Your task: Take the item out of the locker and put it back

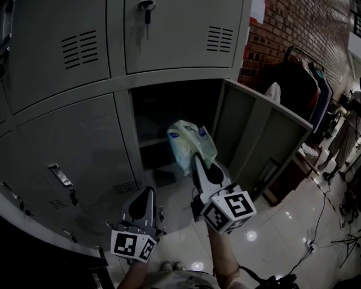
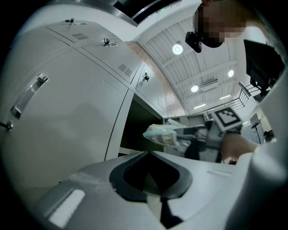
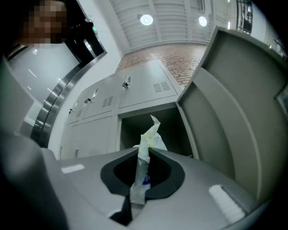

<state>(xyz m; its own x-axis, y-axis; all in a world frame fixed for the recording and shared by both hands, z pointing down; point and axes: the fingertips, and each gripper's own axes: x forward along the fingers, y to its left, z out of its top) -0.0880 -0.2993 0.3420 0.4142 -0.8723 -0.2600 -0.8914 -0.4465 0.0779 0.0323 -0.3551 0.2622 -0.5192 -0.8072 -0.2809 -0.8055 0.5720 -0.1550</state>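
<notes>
Pale, crinkled plastic is being pinched between the jaws of the right gripper (image 1: pixel 197 162). A soft greenish-white packet (image 1: pixel 189 142) is being held up in the air by its lower end, at the mouth of the open locker compartment (image 1: pixel 169 110). Whether it is passing the front edge cannot be told. In the right gripper view, the packet's thin edge is being clamped upright between the two jaws, and its top is showing against the dark opening.

The compartment's door (image 1: pixel 256 132) is standing swung wide to the right. A shelf (image 1: pixel 151 143) is showing inside, at the left of the opening.

The left gripper (image 1: pixel 148 193) is being held lower and to the left, near a closed grey locker door (image 1: pixel 73 147) and apart from the packet. Its jaws are being pressed together with nothing between them.

A key (image 1: pixel 146 12) is hanging in the lock of the closed door above the open compartment. At the far right, clothes (image 1: pixel 302 79) are hanging on a rack before a brick wall (image 1: pixel 299 25). Cables (image 1: pixel 321 209) are lying on the glossy tiled floor (image 1: pixel 282 220).
</notes>
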